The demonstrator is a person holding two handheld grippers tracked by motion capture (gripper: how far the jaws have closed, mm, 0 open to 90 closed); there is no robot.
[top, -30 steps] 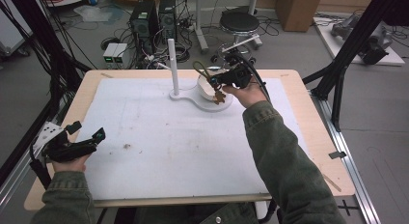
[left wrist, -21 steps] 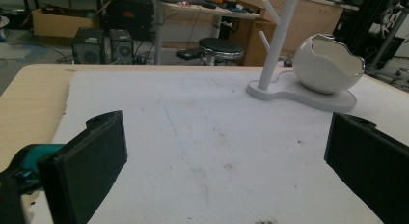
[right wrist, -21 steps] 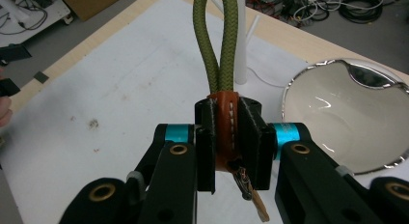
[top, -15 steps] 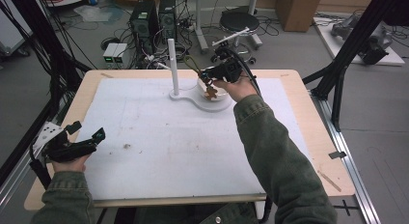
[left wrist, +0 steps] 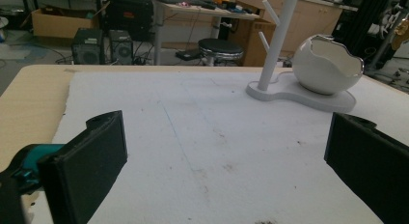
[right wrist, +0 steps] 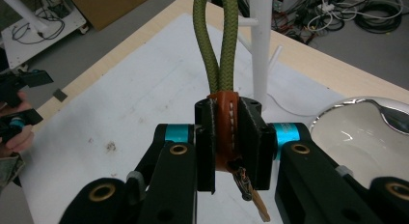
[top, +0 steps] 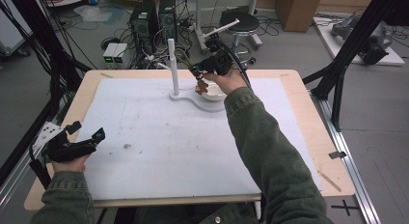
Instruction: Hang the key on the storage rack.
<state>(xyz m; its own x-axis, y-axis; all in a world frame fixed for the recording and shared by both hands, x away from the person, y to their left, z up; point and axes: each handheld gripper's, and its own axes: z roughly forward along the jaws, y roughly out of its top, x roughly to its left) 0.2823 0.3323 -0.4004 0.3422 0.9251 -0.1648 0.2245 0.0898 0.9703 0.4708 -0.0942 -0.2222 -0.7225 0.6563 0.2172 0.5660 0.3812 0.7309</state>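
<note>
One keyring (right wrist: pixel 226 132) is in hand: the right gripper (right wrist: pixel 226 137) has its jaws clamped tight on the brown leather tab, with the green cord loop (right wrist: pixel 216 40) standing straight up out of the jaws and a key dangling below, so the long axis runs roughly vertical, loop end uppermost. It hangs just beside the white peg stand (top: pixel 171 64), on the bowl (top: pixel 214 93) side and level with the pegs, so the step looks like hanging the loop; the next move calls for threading that narrow loop over a peg tip before letting go. Well away from the stand, near the table's front corner, the left gripper (top: pixel 84 142) sits with jaws wide apart and nothing between them.
</note>
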